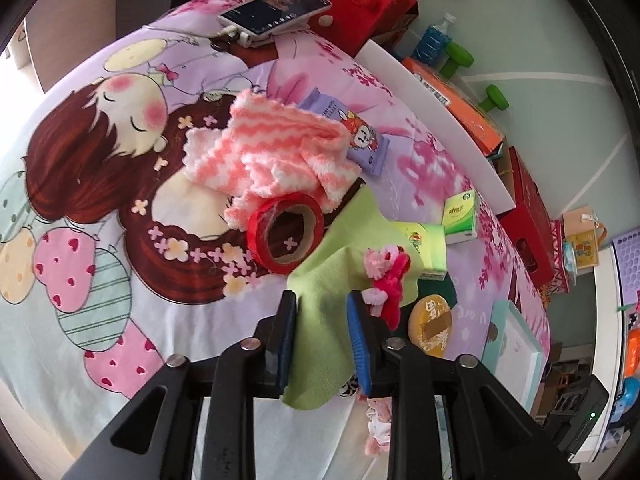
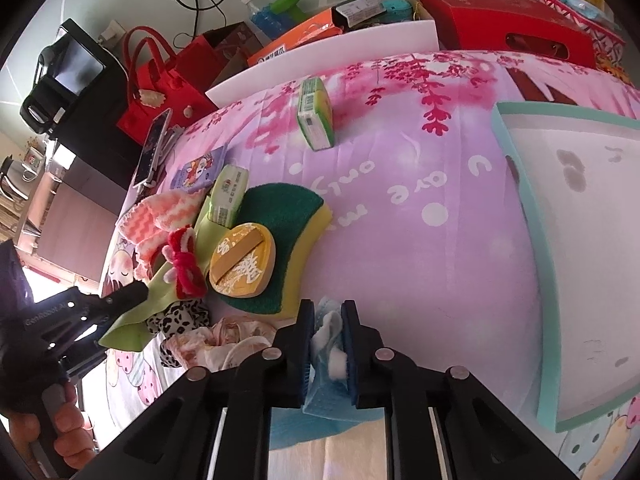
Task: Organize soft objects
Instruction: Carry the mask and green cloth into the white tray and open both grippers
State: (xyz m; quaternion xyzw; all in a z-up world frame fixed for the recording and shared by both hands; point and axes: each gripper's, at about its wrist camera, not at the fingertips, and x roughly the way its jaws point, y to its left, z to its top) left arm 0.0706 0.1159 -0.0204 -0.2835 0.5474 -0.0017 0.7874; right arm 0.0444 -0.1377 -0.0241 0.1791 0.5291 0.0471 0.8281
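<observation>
On the cartoon bedsheet (image 1: 80, 280), my left gripper (image 1: 322, 300) is shut on a light green cloth (image 1: 344, 236), which hangs between its blue pads. The right wrist view shows that gripper (image 2: 136, 294) pinching the green cloth (image 2: 124, 332) at one edge. A red and pink plush bow (image 1: 386, 276) lies on the cloth beside the right pad. Farther off lies a fluffy pink-and-white striped cloth (image 1: 264, 148). My right gripper (image 2: 328, 308) is shut on a light blue cloth (image 2: 324, 400) with white fluff showing between its pads.
A red tape roll (image 1: 286, 232) leans on the striped cloth. A green-yellow sponge (image 2: 284, 216) carries a round yellow box (image 2: 242, 264). Tissue packs (image 2: 316, 120), a leopard scrunchie (image 2: 180, 314) and a phone (image 1: 276, 10) lie about. A teal-rimmed white bin (image 2: 516, 200) stands right.
</observation>
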